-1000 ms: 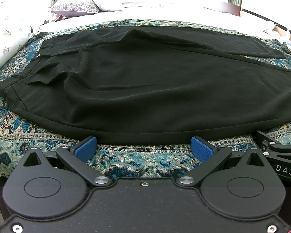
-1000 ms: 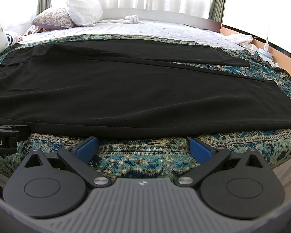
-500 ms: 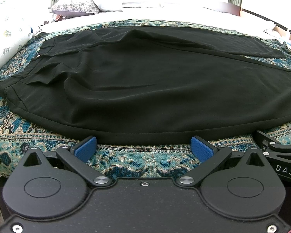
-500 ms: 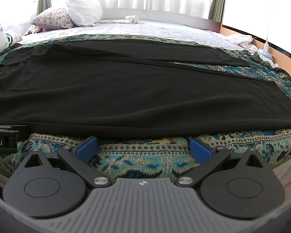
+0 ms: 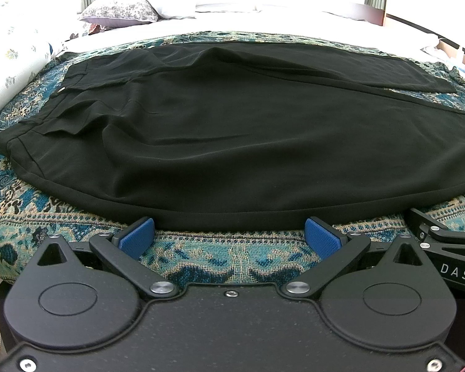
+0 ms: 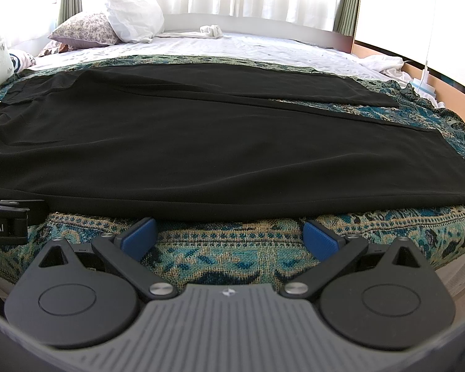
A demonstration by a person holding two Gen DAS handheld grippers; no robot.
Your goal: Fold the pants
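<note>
Black pants (image 5: 232,142) lie spread flat on a teal patterned blanket (image 5: 223,254), waistband to the left, legs running to the right. In the right wrist view the pants (image 6: 220,142) fill the middle, with the two leg ends at the right. My left gripper (image 5: 229,235) is open, its blue pads just short of the near hem with nothing between them. My right gripper (image 6: 229,232) is open too, at the near edge of the lower leg, holding nothing. Each gripper shows at the edge of the other's view.
The blanket (image 6: 226,257) covers a bed with white sheets (image 6: 263,46) behind. Pillows (image 6: 114,28) lie at the back left. A wooden bed frame (image 6: 418,68) runs along the right. Curtained windows glare at the back.
</note>
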